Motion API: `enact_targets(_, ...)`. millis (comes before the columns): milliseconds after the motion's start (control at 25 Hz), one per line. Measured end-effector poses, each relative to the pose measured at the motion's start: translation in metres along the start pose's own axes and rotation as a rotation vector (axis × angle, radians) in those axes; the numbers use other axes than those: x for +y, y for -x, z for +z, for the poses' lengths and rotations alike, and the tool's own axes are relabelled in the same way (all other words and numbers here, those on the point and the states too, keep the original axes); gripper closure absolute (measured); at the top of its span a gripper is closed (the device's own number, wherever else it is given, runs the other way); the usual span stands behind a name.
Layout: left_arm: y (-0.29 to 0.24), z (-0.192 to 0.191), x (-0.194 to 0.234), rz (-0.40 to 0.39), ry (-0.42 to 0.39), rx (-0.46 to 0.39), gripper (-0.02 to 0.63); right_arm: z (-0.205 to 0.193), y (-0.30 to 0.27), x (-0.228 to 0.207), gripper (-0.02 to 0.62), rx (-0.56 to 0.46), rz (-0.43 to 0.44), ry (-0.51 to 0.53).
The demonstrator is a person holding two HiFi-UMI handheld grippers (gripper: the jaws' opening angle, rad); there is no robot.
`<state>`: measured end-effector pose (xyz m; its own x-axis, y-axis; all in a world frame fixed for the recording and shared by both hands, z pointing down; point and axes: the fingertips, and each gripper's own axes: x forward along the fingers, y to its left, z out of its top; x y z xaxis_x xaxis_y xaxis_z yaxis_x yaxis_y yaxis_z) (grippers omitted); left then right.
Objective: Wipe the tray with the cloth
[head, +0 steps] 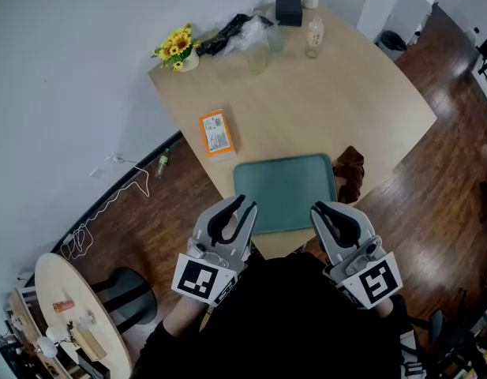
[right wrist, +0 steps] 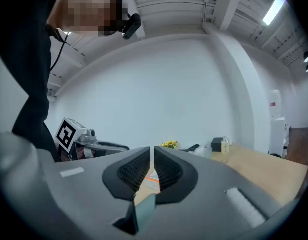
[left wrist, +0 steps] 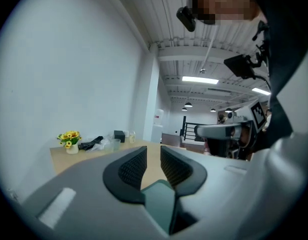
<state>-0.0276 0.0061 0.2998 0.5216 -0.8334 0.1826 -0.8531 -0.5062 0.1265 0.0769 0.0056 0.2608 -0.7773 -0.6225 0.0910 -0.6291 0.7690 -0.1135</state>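
A teal-green tray lies flat at the near edge of the wooden table. A brown crumpled cloth sits just off the tray's right side, at the table edge. I hold both grippers close to my body, short of the tray's near edge and apart from it. My left gripper points at the tray's near left corner, and its jaws stand nearly together with nothing between them. My right gripper points at the near right corner, and its pads almost touch, also empty.
An orange box lies left of the tray. At the table's far side stand a sunflower vase, a black bag, a cup, a bottle and a black box. A round side table stands lower left.
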Motion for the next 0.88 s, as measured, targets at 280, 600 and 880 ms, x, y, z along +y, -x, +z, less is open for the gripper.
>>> enact_targets(280,0.005,0.006,-0.015,-0.030,-0.033,-0.028,0.538,0.010,-0.003,0.014,0.586,-0.034,0.006,0.034)
enact_targets(600,0.006,0.002,-0.015,-0.029,-0.033,-0.014,0.538,0.009,0.001,0.013,0.592,-0.033,-0.005,0.031)
enact_targets(880,0.005,0.003,-0.017,-0.035,-0.035,-0.013,0.538,0.009,0.002,0.014,0.594,-0.031,-0.005,0.025)
